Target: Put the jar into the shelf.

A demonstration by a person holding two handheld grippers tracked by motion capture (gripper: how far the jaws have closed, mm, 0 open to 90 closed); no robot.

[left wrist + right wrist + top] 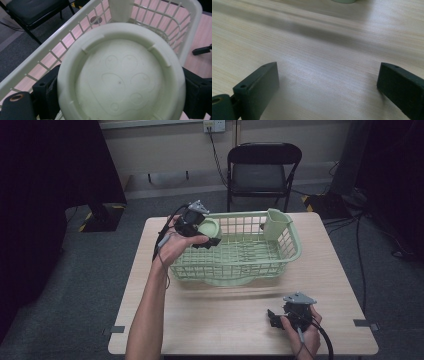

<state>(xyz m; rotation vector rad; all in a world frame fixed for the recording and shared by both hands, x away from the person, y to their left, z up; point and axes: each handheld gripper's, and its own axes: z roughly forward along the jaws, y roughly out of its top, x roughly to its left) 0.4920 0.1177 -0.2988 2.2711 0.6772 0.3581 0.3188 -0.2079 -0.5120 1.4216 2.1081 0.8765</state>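
Left hand-held gripper (200,231) clamps a pale green plastic bowl (120,75), paw-print relief on its round base, over the slatted basket's (280,257) left end; bowl rim cropped. Right hand-held gripper (280,315), jaws wide apart, empty, on woodgrain worktop (220,310)

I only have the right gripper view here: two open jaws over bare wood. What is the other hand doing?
Observer: The left tool grips a pale green bowl at the left end of a green basket.
Operator: Is the bowl upright?
Observer: Its underside, with a paw print, faces the left tool's camera.
Operator: Anything else in the basket?
Observer: A green cup hangs in its far right corner.
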